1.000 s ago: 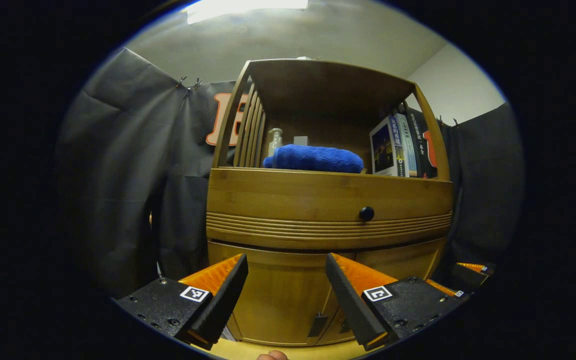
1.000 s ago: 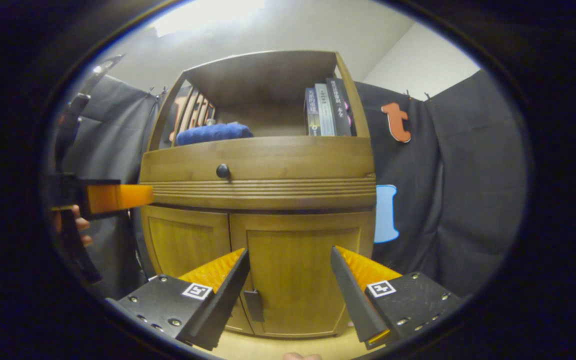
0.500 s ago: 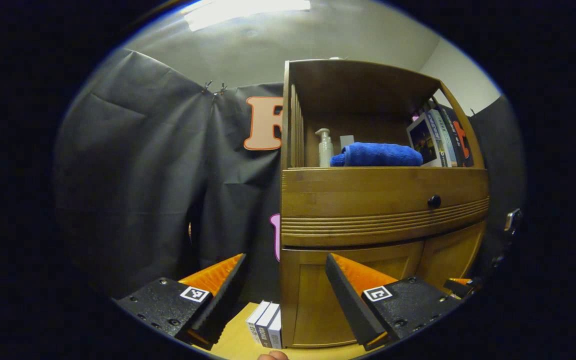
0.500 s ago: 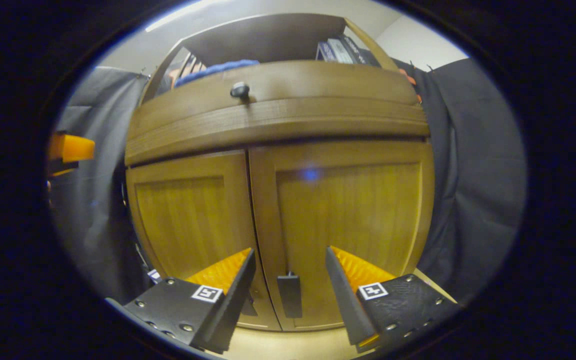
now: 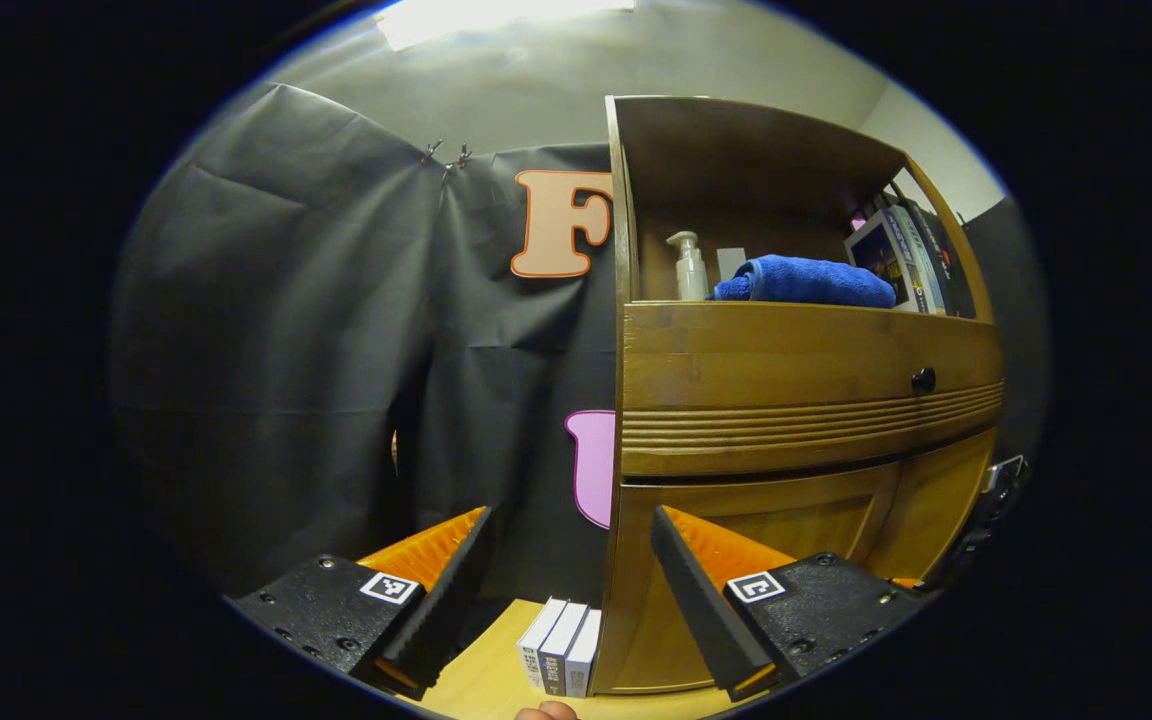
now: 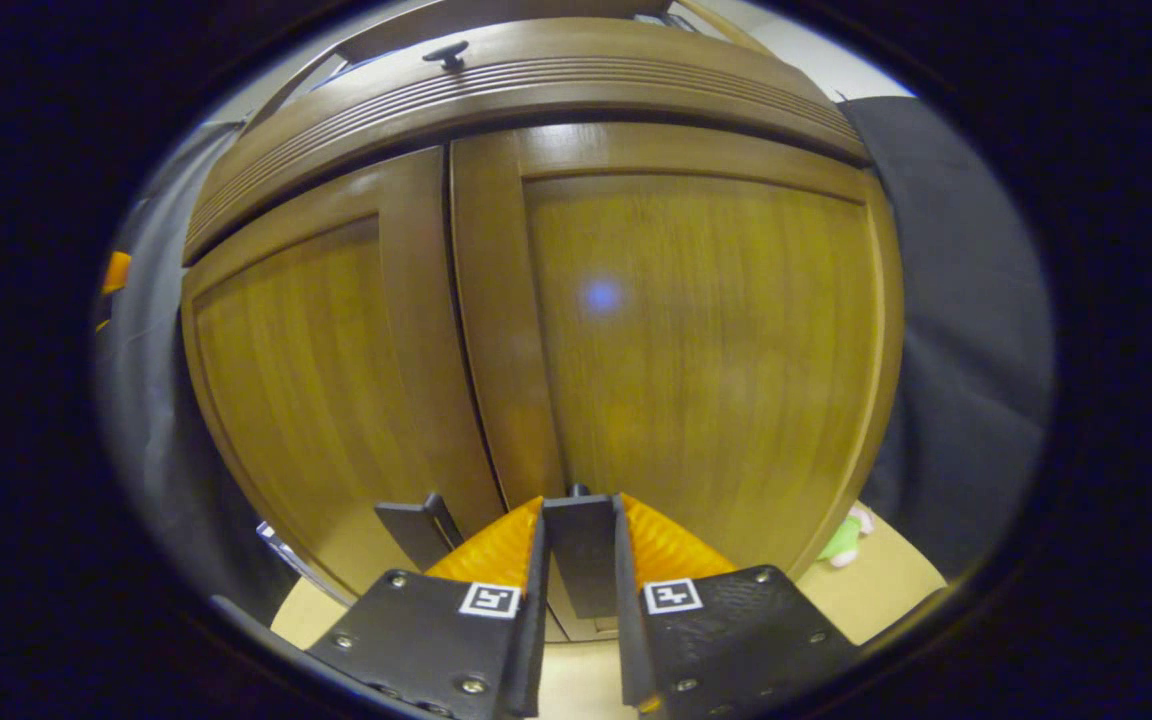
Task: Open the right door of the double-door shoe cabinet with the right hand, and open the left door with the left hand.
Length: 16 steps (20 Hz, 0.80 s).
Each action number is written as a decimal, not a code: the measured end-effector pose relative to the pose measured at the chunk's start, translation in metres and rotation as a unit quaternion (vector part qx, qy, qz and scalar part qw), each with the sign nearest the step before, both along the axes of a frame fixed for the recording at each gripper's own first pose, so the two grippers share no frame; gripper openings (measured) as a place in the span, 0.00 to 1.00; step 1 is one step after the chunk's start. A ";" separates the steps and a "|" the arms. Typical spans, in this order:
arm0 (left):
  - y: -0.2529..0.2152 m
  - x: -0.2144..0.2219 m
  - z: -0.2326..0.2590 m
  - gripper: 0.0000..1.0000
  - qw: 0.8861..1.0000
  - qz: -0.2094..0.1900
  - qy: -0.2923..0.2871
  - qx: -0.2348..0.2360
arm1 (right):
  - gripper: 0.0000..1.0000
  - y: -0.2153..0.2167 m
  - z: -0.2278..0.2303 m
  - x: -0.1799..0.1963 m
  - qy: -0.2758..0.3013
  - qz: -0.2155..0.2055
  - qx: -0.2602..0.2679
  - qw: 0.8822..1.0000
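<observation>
The wooden shoe cabinet's right door and left door stand closed, close up in the right gripper view. My right gripper is shut on the right door's dark handle, both fingers pressing its sides. The left door's handle sits just to the left, untouched. In the left gripper view the cabinet stands to the right, seen from its left corner. My left gripper is open, off the cabinet's left front corner, holding nothing.
A drawer with a dark knob runs above the doors. The open shelf holds a blue towel, a pump bottle and books. Small boxes stand on the floor by the cabinet's left side. A small green toy lies at right.
My right gripper moved in toward the right door and shut on its handle. My left gripper swung further left, so the cabinet slid rightward in its view.
</observation>
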<state>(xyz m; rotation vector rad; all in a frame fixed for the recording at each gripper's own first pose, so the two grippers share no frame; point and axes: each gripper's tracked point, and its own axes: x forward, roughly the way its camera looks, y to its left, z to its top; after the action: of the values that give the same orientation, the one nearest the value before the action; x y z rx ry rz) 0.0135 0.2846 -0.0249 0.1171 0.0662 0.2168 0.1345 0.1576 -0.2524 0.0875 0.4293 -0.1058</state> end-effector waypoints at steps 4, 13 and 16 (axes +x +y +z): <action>0.003 -0.002 -0.001 0.96 1.000 -0.001 -0.001 -0.007 | 0.27 -0.001 0.003 -0.003 0.002 -0.015 0.001 1.000; -0.010 -0.010 -0.003 0.96 1.000 -0.018 -0.002 -0.023 | 0.27 -0.015 0.013 -0.050 -0.002 -0.022 -0.005 1.000; -0.025 -0.010 -0.007 0.96 0.999 -0.032 0.003 -0.019 | 0.27 -0.022 0.016 -0.068 -0.001 -0.024 -0.004 1.000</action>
<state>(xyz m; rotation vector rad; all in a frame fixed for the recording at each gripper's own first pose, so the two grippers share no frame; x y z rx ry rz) 0.0033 0.2598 -0.0321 0.0829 0.0733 0.1511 0.0664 0.1359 -0.2361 0.0895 0.4243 -0.1556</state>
